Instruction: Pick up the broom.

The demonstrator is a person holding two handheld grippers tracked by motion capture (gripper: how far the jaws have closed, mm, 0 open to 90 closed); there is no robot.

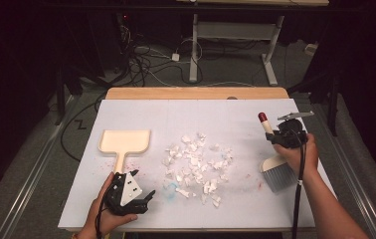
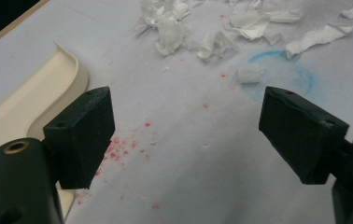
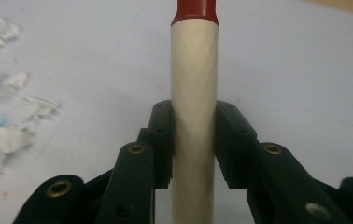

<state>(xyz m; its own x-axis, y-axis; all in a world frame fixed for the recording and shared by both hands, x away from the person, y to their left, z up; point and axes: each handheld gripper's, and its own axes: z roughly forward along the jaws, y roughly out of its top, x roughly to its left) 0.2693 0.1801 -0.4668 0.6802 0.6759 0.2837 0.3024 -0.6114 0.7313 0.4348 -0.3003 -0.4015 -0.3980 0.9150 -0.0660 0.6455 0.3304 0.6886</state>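
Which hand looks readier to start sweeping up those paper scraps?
Right, probably: its tongs already clamp the brush handle beside the scraps. The left tongs are open, by the dustpan.

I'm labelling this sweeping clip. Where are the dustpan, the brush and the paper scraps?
dustpan [image 1: 125, 140]: high view, middle of its cream tray.
brush [image 1: 278, 177]: high view, grey bristles.
paper scraps [image 1: 196, 162]: high view, centre of the white pile.

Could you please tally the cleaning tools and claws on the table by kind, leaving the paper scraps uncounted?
Dustpan: 1, cream, lying flat, unheld.
Brush: 1, cream handle with red tip, grey bristles, gripped by the right claw.
Claws: 2, the left claw open over the mat.
Total: 4
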